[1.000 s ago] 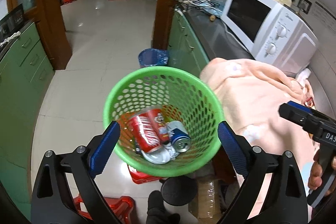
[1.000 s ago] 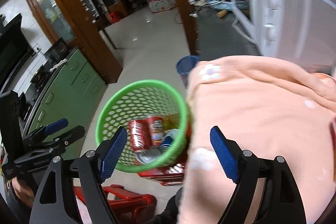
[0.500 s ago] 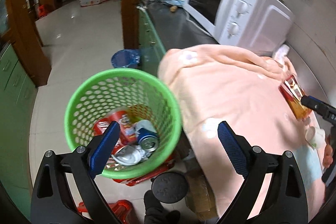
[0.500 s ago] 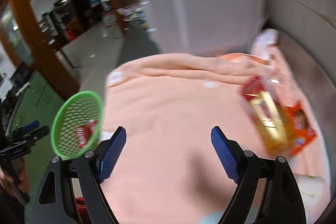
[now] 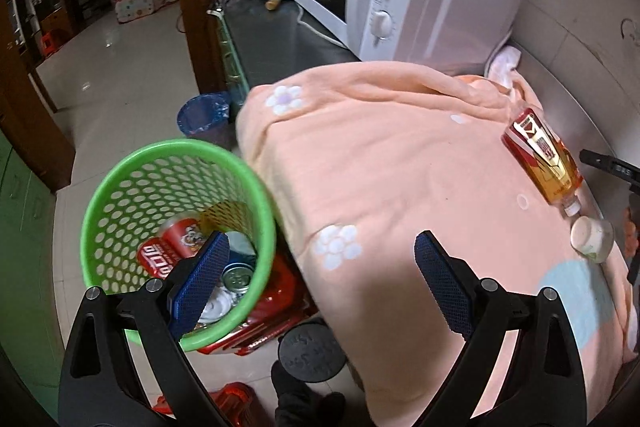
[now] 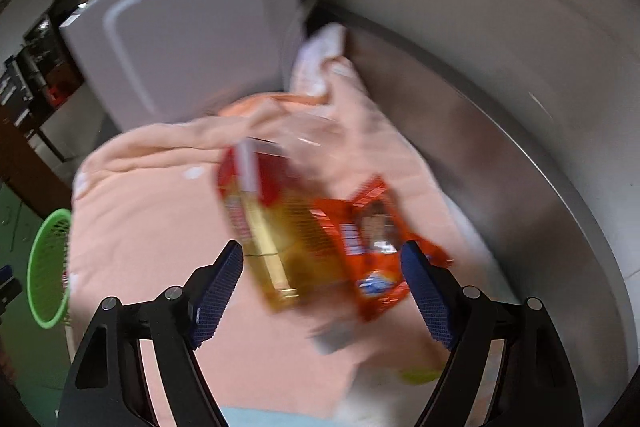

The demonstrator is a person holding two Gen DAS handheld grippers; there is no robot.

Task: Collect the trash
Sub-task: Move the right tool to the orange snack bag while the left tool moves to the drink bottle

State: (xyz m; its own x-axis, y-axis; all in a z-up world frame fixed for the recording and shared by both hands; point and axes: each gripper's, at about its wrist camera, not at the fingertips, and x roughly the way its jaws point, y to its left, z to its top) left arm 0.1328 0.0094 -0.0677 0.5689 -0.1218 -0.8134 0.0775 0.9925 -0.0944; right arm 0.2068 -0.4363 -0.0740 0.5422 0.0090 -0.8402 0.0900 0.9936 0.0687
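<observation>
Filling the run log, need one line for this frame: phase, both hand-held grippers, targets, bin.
phase: reaching | right hand-held gripper: closing, over bottle and orange wrapper, no contact | left hand-held gripper: open, empty | green basket: cans inside

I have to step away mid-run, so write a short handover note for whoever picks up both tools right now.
Left tool: open, empty, over the green basket rim and peach cloth.
Right tool: closing, not yet gripping, over the bottle and orange wrapper.
Done: cans already in the basket.
Left: bottle, wrapper and small white cup on the cloth still need binning.
</observation>
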